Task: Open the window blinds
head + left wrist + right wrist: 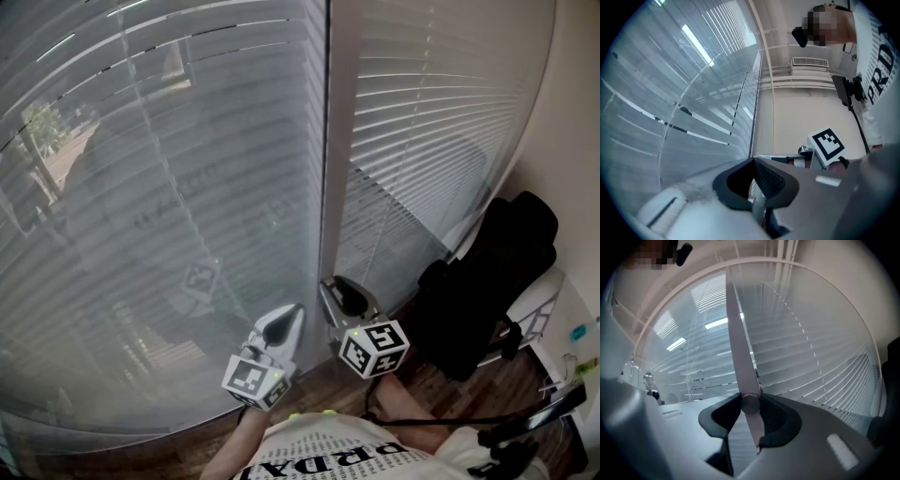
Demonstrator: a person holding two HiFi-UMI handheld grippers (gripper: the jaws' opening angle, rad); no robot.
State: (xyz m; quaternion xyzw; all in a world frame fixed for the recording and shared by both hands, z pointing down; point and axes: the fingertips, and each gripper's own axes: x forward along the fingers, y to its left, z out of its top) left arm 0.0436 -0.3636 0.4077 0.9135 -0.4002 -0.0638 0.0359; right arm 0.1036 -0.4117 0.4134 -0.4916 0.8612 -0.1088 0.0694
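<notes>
Grey slatted blinds cover the left pane (169, 187) and the right pane (431, 122), with their slats tilted nearly closed. The blinds' long thin wand (740, 348) hangs in front of them and passes between the jaws of my right gripper (750, 411), which is shut on it. In the head view my right gripper (345, 295) sits at the foot of the upright post between the panes. My left gripper (281, 326) hovers just left of it, close to the left blind. Its pads meet at the tips with nothing in them (753, 161).
A black chair with dark cloth over it (487, 281) stands at the right by the cream wall (572, 141). Wooden floor (328, 384) runs under the window. The person's white printed shirt (337, 459) fills the bottom edge.
</notes>
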